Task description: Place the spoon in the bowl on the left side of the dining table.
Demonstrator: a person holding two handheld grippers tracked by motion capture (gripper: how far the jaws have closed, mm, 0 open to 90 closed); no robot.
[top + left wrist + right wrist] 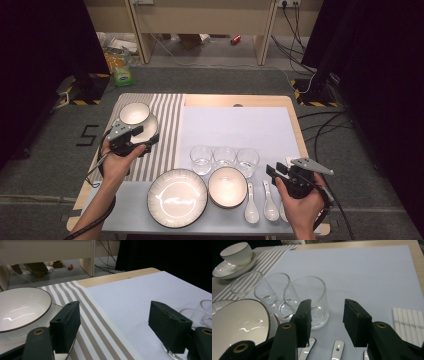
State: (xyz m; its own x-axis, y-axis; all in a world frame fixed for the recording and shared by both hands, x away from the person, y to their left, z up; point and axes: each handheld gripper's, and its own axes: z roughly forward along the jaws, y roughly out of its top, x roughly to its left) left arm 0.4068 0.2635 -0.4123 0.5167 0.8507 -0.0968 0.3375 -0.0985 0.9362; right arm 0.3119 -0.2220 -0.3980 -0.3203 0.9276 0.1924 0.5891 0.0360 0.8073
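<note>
Both the left gripper and right gripper gape empty; the bowl beside the left is glazed, slippery and brittle, best pinched across its rim.

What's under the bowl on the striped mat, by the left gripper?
The bowl sits on a white plate, which lies on the striped mat. Only the plate's rim shows; its middle is covered by the bowl. The left gripper is beside it, jaws open and empty.

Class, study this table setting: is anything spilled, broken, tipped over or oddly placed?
Nothing stands out. The three glasses stand upright in a row, the bowl on its plate sits level on the striped mat, and the spoons lie side by side. No spill or damage shows.
</note>
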